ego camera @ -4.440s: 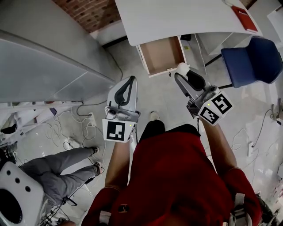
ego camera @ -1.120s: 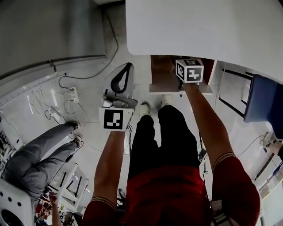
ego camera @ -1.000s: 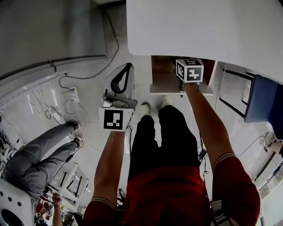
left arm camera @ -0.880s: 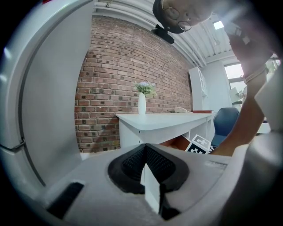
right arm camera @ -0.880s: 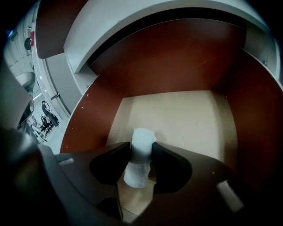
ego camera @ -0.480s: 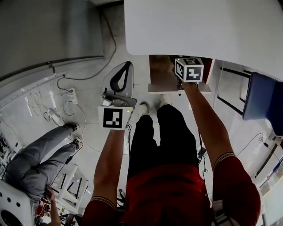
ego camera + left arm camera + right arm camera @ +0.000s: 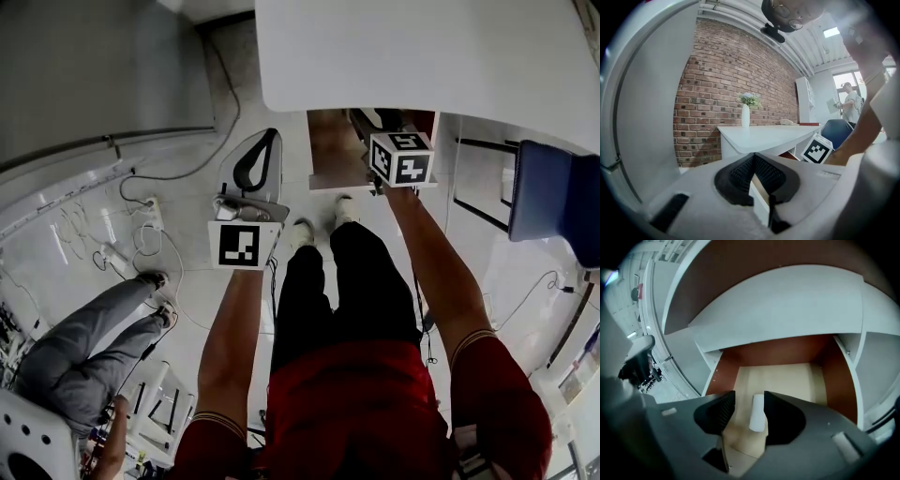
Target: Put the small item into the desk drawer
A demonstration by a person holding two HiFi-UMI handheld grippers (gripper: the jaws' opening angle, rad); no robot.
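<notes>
The small item, a white cylinder (image 7: 757,412), lies on the pale floor of the open desk drawer (image 7: 787,380). My right gripper (image 7: 749,397) hangs over it with its jaws open. The cylinder lies between the fingers, close to the right one, and neither pad presses on it. From the head view the drawer (image 7: 328,155) sticks out from under the white desk (image 7: 422,56), with the right gripper (image 7: 378,120) reaching into it. My left gripper (image 7: 270,134) stays left of the drawer, above the floor. It is shut and holds nothing, its tips (image 7: 753,157) touching.
A blue chair (image 7: 553,202) stands right of the desk. A person in grey trousers (image 7: 84,328) sits at the lower left, near cables and a power strip (image 7: 155,216) on the floor. A white vase (image 7: 746,115) stands on the desk by the brick wall.
Seconds ago the right gripper carried the white item in front of the drawer; it now reaches inside. Over the last second its marker cube has drawn slightly toward the drawer's front. The left gripper has barely moved.
</notes>
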